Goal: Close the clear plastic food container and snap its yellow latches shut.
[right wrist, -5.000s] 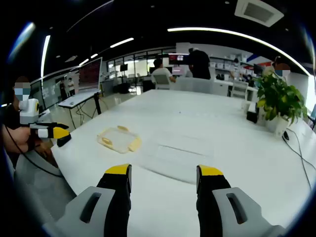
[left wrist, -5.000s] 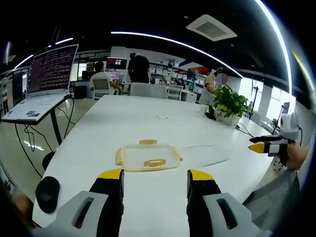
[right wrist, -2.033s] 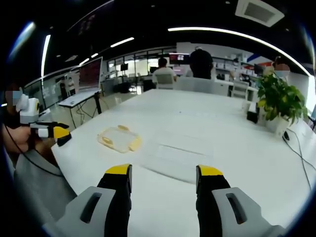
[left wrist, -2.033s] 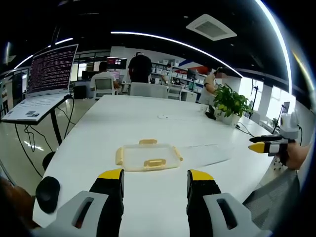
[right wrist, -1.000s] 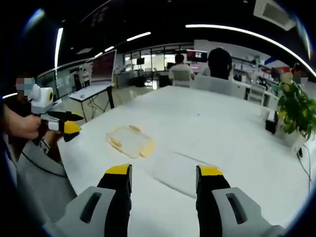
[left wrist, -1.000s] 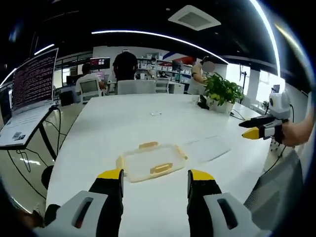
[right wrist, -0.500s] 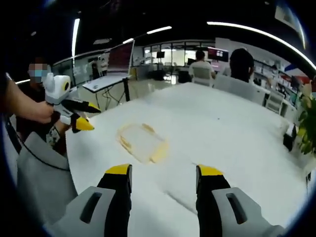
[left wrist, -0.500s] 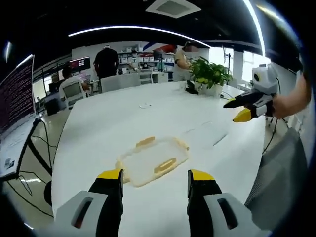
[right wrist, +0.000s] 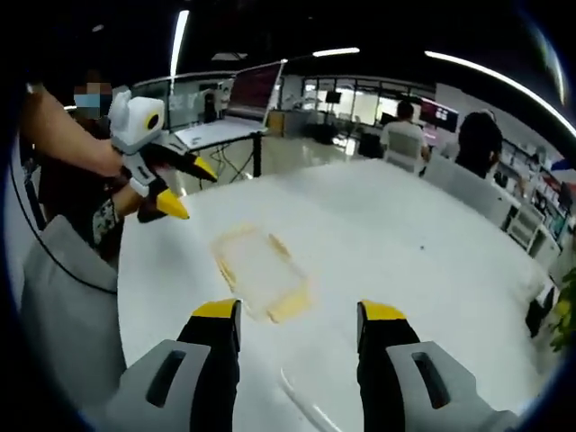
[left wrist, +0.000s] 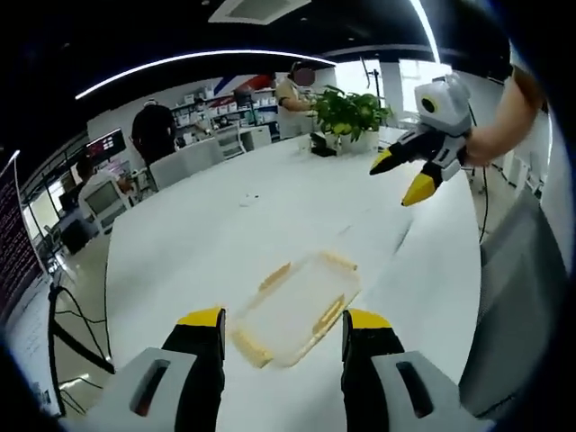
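Container: clear flat plastic food container (left wrist: pixel 295 309) with yellow latches (left wrist: pixel 328 310), on white table (left wrist: pixel 198 243).
Claws: left gripper (left wrist: pixel 283 322), right gripper (right wrist: pixel 299 315) above container, both wide, empty.
Advice: descend squarely onto a latch.

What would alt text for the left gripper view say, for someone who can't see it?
A clear plastic food container with yellow latches lies flat on a white table, just beyond the open yellow-tipped left gripper. The right gripper, open, hangs above the table at upper right, with a potted plant behind.

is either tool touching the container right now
No, in the left gripper view the left tool and right tool are both open, apart from the container.
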Demonstrator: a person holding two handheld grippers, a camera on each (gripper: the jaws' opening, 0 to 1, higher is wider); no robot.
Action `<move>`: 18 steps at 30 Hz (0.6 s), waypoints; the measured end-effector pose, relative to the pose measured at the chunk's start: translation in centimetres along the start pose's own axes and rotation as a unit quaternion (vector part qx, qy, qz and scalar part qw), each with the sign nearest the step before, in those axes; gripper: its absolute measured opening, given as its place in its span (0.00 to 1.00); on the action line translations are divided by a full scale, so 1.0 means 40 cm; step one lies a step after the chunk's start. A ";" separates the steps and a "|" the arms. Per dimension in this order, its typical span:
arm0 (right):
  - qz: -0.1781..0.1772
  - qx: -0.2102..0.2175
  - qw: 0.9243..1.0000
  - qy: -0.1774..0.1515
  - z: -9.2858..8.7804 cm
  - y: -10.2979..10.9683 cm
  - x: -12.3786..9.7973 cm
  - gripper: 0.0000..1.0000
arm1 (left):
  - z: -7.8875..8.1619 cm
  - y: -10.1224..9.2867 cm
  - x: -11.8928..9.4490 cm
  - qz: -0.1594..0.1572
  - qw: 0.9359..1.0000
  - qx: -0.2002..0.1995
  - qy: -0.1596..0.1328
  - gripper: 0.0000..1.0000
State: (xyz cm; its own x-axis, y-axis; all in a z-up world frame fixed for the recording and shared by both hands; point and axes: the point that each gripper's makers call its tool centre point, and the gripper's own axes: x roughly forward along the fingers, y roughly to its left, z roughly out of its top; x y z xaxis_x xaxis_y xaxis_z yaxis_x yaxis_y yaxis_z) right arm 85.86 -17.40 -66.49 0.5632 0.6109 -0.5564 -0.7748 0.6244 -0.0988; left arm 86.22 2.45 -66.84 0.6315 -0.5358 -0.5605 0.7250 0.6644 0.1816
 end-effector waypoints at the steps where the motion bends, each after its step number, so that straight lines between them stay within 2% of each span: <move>1: 0.001 -0.002 1.000 0.001 0.000 -0.003 0.005 0.49 | -0.003 0.003 0.002 -0.003 1.000 0.005 0.004 0.47; 6: 0.019 -0.015 1.000 0.003 0.014 -0.007 0.027 0.49 | -0.014 0.007 0.010 -0.027 0.999 0.032 0.019 0.47; 10: 0.052 -0.023 0.998 0.000 0.026 -0.002 0.047 0.49 | -0.015 0.014 0.021 -0.047 0.997 0.049 0.024 0.47; 16: 0.085 -0.040 0.996 0.012 0.033 -0.005 0.073 0.49 | -0.003 0.041 0.036 -0.064 0.996 0.064 0.021 0.47; 18: 0.104 -0.058 0.993 0.026 0.027 -0.001 0.089 0.49 | -0.002 0.047 0.046 -0.080 0.994 0.072 0.024 0.47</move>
State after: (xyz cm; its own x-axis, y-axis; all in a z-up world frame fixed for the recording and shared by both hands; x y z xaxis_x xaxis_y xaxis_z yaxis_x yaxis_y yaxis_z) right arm 88.20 -14.74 -67.57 0.3752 0.6929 -0.6157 -0.9022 0.4254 -0.0711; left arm 88.72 2.74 -67.59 0.4936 -0.6007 -0.6289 0.8490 0.4895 0.1988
